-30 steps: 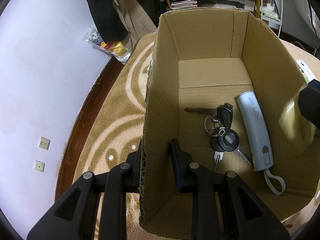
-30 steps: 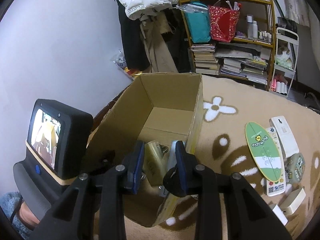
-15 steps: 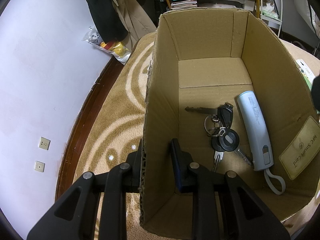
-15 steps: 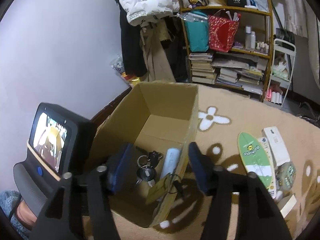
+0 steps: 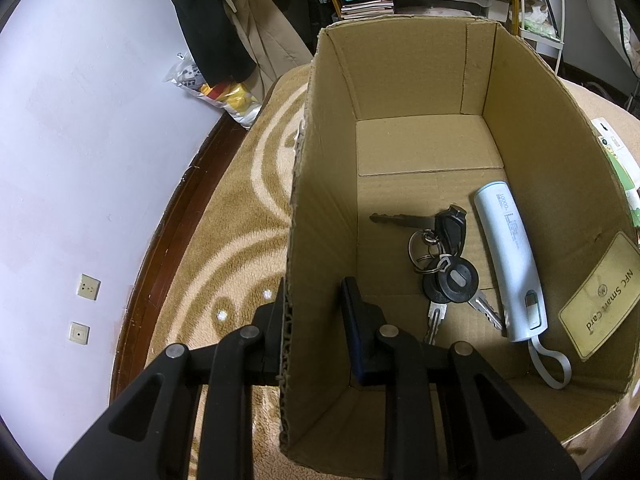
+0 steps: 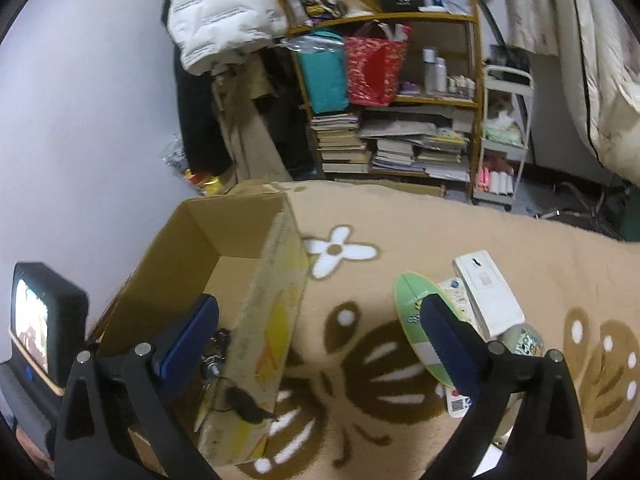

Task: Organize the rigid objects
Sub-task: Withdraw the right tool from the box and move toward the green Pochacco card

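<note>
An open cardboard box [image 5: 420, 68] stands on a patterned blanket. On its floor lie a bunch of keys [image 5: 444, 264] and a pale blue power bank [image 5: 512, 264]. A gold NFC smart card [image 5: 600, 300] leans against the right wall. My left gripper [image 5: 312, 320] is shut on the box's left wall, one finger outside and one inside. My right gripper [image 6: 318, 306] hangs wide open and empty above the box's right wall [image 6: 272, 320] and the blanket. A green surfboard-shaped item [image 6: 412, 312], a white remote [image 6: 488, 292] and a round tin [image 6: 524, 344] lie right of the box.
A crowded bookshelf [image 6: 400, 140] with bags and stacked books stands behind the blanket, and a white trolley [image 6: 504, 140] is beside it. Clothes hang at the wall on the left. The left gripper's screen unit [image 6: 36, 320] shows at the right view's left edge.
My right gripper opened and let go of the gold card, which dropped into the box against its right wall. The gripper then rose and swung right. The left gripper stayed put.
</note>
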Demonstrator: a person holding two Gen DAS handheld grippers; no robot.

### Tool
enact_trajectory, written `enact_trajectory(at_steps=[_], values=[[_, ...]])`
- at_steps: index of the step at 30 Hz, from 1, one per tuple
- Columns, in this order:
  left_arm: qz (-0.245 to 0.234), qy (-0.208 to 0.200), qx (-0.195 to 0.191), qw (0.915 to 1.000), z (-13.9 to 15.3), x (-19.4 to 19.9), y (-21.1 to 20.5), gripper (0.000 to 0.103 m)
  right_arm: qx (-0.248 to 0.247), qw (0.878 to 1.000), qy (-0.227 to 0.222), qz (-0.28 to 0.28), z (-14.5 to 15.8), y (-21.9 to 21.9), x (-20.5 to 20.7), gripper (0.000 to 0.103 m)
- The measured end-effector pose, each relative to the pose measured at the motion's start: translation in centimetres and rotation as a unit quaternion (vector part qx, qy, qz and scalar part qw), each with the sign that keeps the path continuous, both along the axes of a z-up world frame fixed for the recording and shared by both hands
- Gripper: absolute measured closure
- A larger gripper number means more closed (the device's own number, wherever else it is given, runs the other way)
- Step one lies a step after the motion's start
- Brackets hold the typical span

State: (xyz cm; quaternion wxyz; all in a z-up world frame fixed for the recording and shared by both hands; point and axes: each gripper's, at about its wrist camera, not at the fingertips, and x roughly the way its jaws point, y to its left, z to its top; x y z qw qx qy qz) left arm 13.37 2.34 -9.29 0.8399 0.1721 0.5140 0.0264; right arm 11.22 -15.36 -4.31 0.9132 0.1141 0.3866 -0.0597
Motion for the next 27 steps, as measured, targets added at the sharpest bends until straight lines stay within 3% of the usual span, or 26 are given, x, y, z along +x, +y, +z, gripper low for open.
enact_trajectory(at_steps=[10,15,19,23,27], values=[[0.0,0.0,0.0,1.0,0.0,0.0,-0.1,0.08,-0.003,0.999,0.027,-0.033,-2.1,-2.8,0.0,0.0],[0.0,0.0,0.0,1.0,0.0,0.0,0.0,0.08,0.053,0.997,0.038,-0.032,-3.1,-3.5,-0.4,0.0],[0.0,0.0,0.0,1.0,0.0,0.0,-0.1,0.08,0.101,0.995,0.027,-0.008,-2.9,-2.3,-1.0,0.0],[0.0,0.0,0.001,1.0,0.1,0.0,-0.1,0.08,0.095,0.994,0.026,0.035,-2.2,0.0,-0.6,0.001],[0.0,0.001,0.001,1.0,0.1,0.1,-0.1,0.08,0.098,0.991,0.045,0.073,-2.6,2.0,-0.4,0.015]])
